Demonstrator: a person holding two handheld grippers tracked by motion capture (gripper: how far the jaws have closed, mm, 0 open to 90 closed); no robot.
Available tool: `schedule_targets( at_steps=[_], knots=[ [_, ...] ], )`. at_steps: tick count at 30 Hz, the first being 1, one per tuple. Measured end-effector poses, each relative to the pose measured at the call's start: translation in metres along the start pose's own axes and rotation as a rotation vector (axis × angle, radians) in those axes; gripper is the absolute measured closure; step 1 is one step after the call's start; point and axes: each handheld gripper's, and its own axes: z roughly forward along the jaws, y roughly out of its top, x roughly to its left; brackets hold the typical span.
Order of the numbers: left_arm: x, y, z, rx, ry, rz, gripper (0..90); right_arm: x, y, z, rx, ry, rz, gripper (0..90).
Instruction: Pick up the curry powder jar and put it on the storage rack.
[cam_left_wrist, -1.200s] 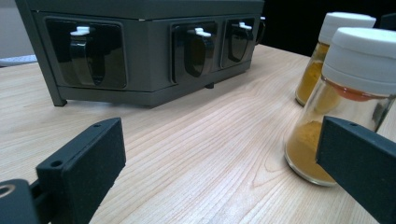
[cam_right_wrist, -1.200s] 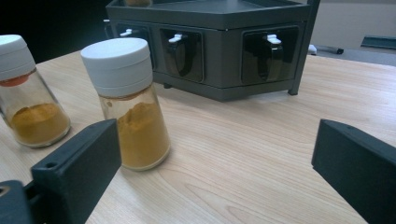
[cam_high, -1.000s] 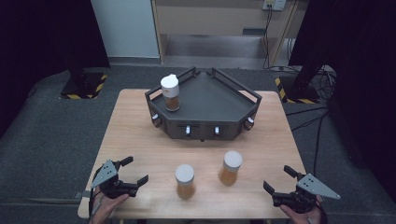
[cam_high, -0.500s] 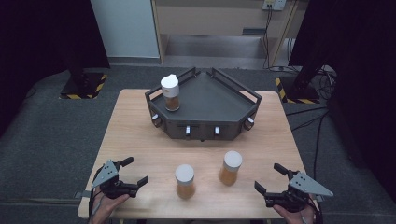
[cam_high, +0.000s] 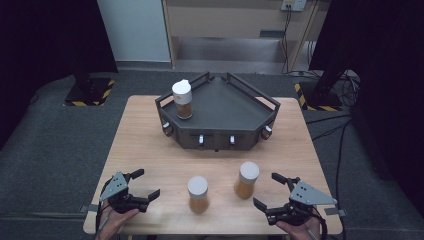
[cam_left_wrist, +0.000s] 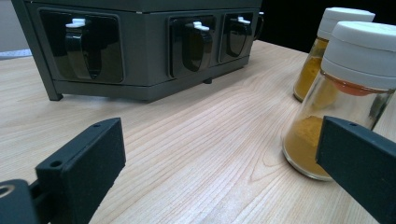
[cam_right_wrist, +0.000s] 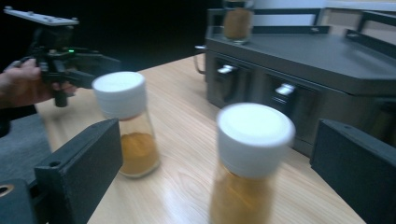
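Note:
Two white-capped glass jars of orange-brown powder stand near the table's front edge: one in the middle (cam_high: 198, 194) (cam_left_wrist: 348, 98) (cam_right_wrist: 128, 123) and one to its right (cam_high: 247, 180) (cam_left_wrist: 327, 51) (cam_right_wrist: 250, 163). A third such jar (cam_high: 182, 99) (cam_right_wrist: 237, 18) stands upright on the dark grey tray (cam_high: 235, 107) at its left corner. My left gripper (cam_high: 146, 184) (cam_left_wrist: 219, 158) rests open left of the middle jar, holding nothing. My right gripper (cam_high: 267, 191) (cam_right_wrist: 219, 158) is open just right of the right jar, which looks blurred and sits between the jaws' lines, apart from them.
The tray's front wall (cam_left_wrist: 140, 46) (cam_right_wrist: 280, 93) carries several small white-tipped latches and faces the jars. Bare wooden table (cam_high: 150, 145) lies between tray and grippers. Dark floor, cables (cam_high: 340, 140) and black stands surround the table.
My right gripper has moved left and slightly forward, closing in on the right jar. The left gripper and all three jars have stayed put.

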Motion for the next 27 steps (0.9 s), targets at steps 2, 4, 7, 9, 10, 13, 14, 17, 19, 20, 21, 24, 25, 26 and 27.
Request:
schedule_targets(
  at_steps=[2, 4, 7, 9, 10, 13, 14, 17, 19, 20, 21, 24, 25, 26, 27],
  knots=[
    [0.000, 0.000, 0.000, 0.001, 0.001, 0.001, 0.4, 0.001, 0.004, 0.008, 0.007, 0.020, -0.013, 2.5],
    [0.000, 0.000, 0.000, 0.000, -0.001, -0.001, 0.4, 0.002, 0.007, 0.015, 0.009, 0.041, -0.023, 2.6],
    [0.000, 0.000, 0.000, 0.001, -0.001, 0.000, 0.4, 0.001, 0.010, 0.026, 0.007, 0.081, -0.017, 2.8],
    [0.000, 0.000, 0.000, 0.001, -0.002, 0.001, 0.5, 0.002, 0.012, 0.033, 0.008, 0.096, -0.021, 2.8],
    [0.000, 0.000, 0.000, 0.001, -0.003, 0.000, 0.5, 0.003, 0.013, 0.037, 0.008, 0.106, -0.024, 2.8],
    [0.000, 0.000, 0.000, 0.001, -0.003, 0.000, 0.4, 0.005, 0.018, 0.050, 0.018, 0.137, -0.038, 2.6],
    [0.000, 0.000, 0.000, 0.000, -0.003, 0.000, 0.4, 0.006, 0.020, 0.054, 0.023, 0.145, -0.046, 2.6],
    [0.001, -0.001, 0.000, -0.002, -0.004, -0.002, 0.4, 0.008, 0.024, 0.069, 0.033, 0.171, -0.057, 2.7],
    [0.001, -0.001, 0.000, -0.004, -0.004, -0.002, 0.4, 0.008, 0.025, 0.076, 0.036, 0.185, -0.060, 3.0],
    [0.001, -0.001, 0.000, -0.004, -0.004, -0.002, 0.4, 0.009, 0.026, 0.081, 0.039, 0.192, -0.064, 3.1],
    [0.001, -0.001, 0.000, -0.004, -0.004, -0.003, 0.5, 0.009, 0.026, 0.084, 0.040, 0.198, -0.062, 3.1],
    [0.001, -0.001, 0.000, -0.004, -0.005, -0.002, 0.5, 0.010, 0.027, 0.093, 0.043, 0.219, -0.061, 3.5],
    [0.001, -0.001, 0.000, -0.004, -0.006, -0.002, 0.4, 0.010, 0.027, 0.096, 0.045, 0.225, -0.059, 3.5],
    [0.001, -0.001, 0.000, -0.004, -0.005, -0.002, 0.5, 0.010, 0.028, 0.100, 0.046, 0.232, -0.056, 3.7],
    [0.001, -0.001, 0.000, -0.004, -0.005, -0.003, 0.5, 0.011, 0.028, 0.103, 0.046, 0.236, -0.055, 3.8]
  ],
)
